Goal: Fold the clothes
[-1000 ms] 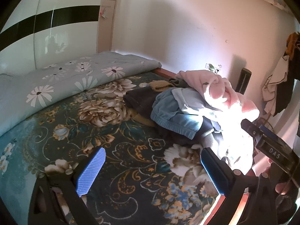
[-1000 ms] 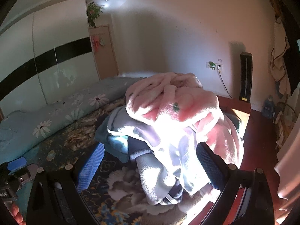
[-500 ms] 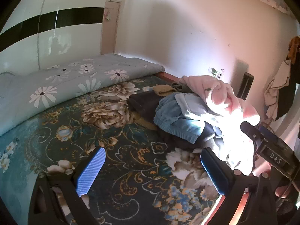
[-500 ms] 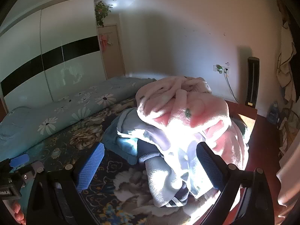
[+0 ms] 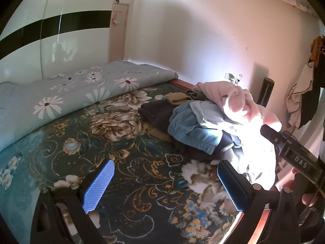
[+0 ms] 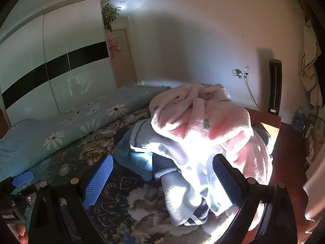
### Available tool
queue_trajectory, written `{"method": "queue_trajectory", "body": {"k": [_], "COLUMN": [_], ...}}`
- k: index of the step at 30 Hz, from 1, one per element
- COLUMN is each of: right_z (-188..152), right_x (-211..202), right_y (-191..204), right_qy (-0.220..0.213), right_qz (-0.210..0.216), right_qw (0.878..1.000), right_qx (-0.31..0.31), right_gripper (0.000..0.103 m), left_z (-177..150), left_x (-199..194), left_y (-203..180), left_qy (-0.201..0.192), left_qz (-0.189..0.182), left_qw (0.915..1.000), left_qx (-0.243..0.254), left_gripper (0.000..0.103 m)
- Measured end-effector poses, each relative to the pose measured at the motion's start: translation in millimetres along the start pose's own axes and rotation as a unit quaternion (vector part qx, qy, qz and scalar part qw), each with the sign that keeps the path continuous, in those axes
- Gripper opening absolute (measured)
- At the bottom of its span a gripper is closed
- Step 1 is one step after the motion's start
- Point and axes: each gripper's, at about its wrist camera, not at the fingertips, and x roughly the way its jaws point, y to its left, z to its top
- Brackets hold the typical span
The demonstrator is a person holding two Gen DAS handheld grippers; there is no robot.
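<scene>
Left hand-held gripper [image 5: 163, 183] hovers level above the dark floral bedspread [image 5: 126, 146], jaws spread wide, gripping nothing, short of the heaped pile of clothes [image 5: 205, 120]. Right hand-held gripper [image 6: 162, 180], likewise wide open and empty, points at that pile's near side, where a fluffy pink fleece garment [image 6: 203, 118] tops blue pieces.

– What is seen ahead of the jaws?
– A heap of unfolded clothes [image 6: 195, 142]: a pink fleece garment [image 6: 205, 118] is draped on top, blue garments [image 5: 193, 128] are crumpled beneath.
</scene>
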Motion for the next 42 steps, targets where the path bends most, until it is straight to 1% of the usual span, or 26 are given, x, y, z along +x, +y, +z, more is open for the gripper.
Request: {"method": "queue_trajectory", "body": {"k": [6, 11, 12, 15, 18, 20, 22, 25, 26, 28, 29, 30, 31, 32, 33, 34, 36, 38, 40, 42], "right_z": [11, 37, 43, 62, 70, 72, 71, 72, 73, 75, 77, 79, 83, 87, 90, 95, 105, 114, 125, 137], "right_x": [4, 22, 29, 65, 116, 141, 162, 168, 169, 167, 165, 164, 163, 162, 159, 152, 135, 119, 102, 83], "right_y": [-8, -5, -3, 7, 13, 12, 6, 5, 5, 1, -2, -6, -11, -19, -26, -32, -37, -29, -11, 13], "right_qy": [-0.012, -0.024, -0.023, 0.008, 0.050, 0.070, 0.096, 0.103, 0.104, 0.107, 0.107, 0.110, 0.115, 0.118, 0.118, 0.112, 0.097, 0.083, 0.072, 0.061], "right_qz": [-0.003, -0.007, -0.007, 0.003, -0.027, -0.063, -0.094, -0.115, -0.121, -0.128, -0.132, -0.134, -0.130, -0.117, -0.101, -0.079, -0.019, 0.037, 0.067, 0.087], "right_qw": [1.000, 1.000, 0.999, 0.999, 0.996, 0.993, 0.989, 0.986, 0.985, 0.984, 0.984, 0.983, 0.984, 0.986, 0.988, 0.990, 0.994, 0.994, 0.995, 0.994], "right_qx": [0.011, -0.013, -0.021, -0.045, -0.063, -0.069, -0.060, -0.060, -0.062, -0.058, -0.056, -0.053, -0.043, -0.022, 0.000, 0.024, 0.055, 0.055, 0.035, 0.009], "right_gripper": [0.099, 0.099, 0.099, 0.099, 0.099, 0.099, 0.099, 0.098, 0.095, 0.073, 0.067, 0.052, 0.043, 0.040, 0.029, 0.022, 0.016, 0.015, 0.015, 0.015], "left_z": [-9, -13, -14, -15, -19, -24, -28, -33, -35, -40, -41, -44, -47, -50, -52, -55, -59, -61, -64, -66], "left_x": [2, 1, -1, -5, -9, -13, -18, -23, -24, -27, -27, -29, -30, -32, -34, -36, -39, -42, -45, -49], "left_y": [13, 29, 32, 43, 52, 58, 64, 72, 74, 79, 81, 84, 86, 88, 91, 93, 96, 101, 109, 118], "left_qy": [0.009, 0.013, 0.011, 0.011, 0.016, 0.021, 0.021, 0.021, 0.022, 0.028, 0.030, 0.033, 0.034, 0.035, 0.036, 0.036, 0.038, 0.039, 0.040, 0.044], "left_qz": [0.007, 0.018, 0.018, 0.018, 0.015, 0.016, 0.023, 0.030, 0.030, 0.030, 0.028, 0.024, 0.019, 0.014, 0.016, 0.018, 0.029, 0.031, 0.028, 0.018], "left_qw": [0.9999, 0.9996, 0.9995, 0.9990, 0.9985, 0.9983, 0.9982, 0.9981, 0.9980, 0.9978, 0.9976, 0.9974, 0.9972, 0.9971, 0.9969, 0.9968, 0.9969, 0.9969, 0.9967, 0.9957], "left_qx": [-0.010, -0.016, -0.022, -0.039, -0.049, -0.051, -0.051, -0.051, -0.051, -0.053, -0.055, -0.059, -0.063, -0.066, -0.068, -0.069, -0.062, -0.061, -0.065, -0.079], "left_gripper": [0.103, 0.103, 0.103, 0.103, 0.103, 0.103, 0.103, 0.103, 0.103, 0.103, 0.103, 0.103, 0.103, 0.103, 0.103, 0.103, 0.103, 0.103, 0.103, 0.103]}}
